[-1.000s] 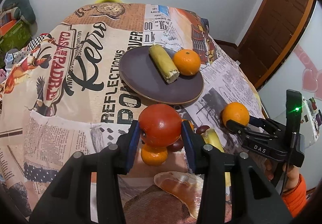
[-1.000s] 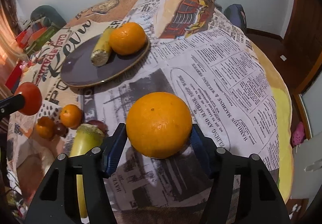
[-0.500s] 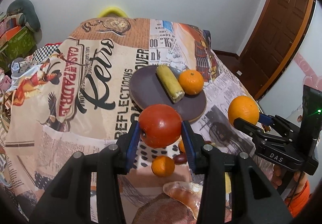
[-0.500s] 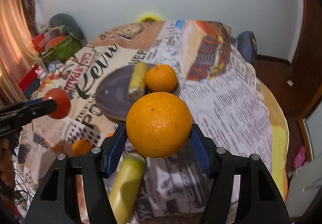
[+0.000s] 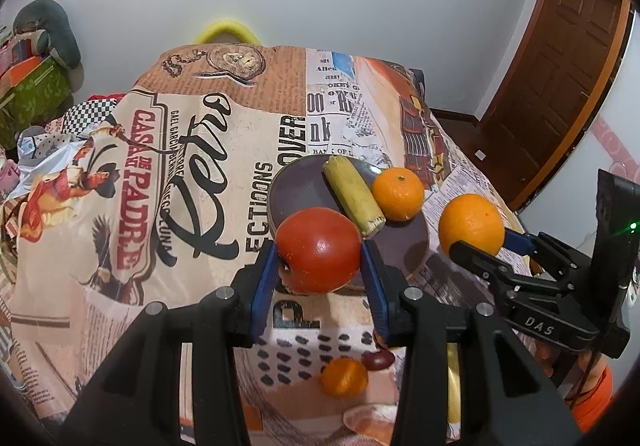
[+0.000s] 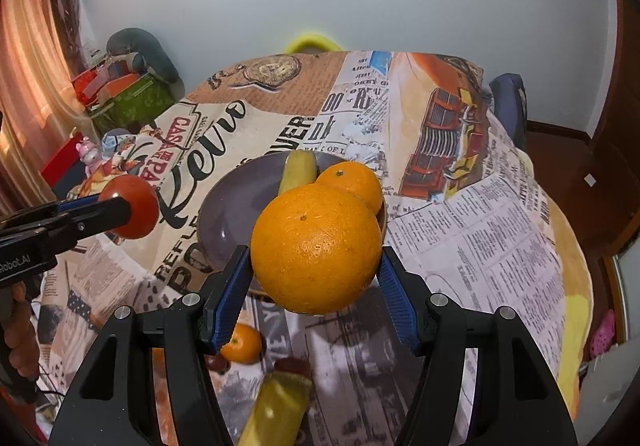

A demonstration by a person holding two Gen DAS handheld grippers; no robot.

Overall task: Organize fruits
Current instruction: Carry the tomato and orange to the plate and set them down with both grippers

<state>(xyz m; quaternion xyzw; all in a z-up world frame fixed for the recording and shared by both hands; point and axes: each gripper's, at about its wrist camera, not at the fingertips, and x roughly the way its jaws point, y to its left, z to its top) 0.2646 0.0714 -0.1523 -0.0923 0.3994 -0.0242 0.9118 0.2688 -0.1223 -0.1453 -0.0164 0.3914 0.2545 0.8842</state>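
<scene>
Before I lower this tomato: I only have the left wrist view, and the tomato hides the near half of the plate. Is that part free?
Observer: Yes. In the right wrist view the plate's near left half is bare; the corn and the small orange sit at its far right.
Operator: Is my tomato over the plate yet?
Observer: It does not look so. The tomato appears left of the rim, above the cloth.
Operator: What is the yellow thing behind my right finger?
Observer: A banana lying on the cloth, short of the plate.
</scene>
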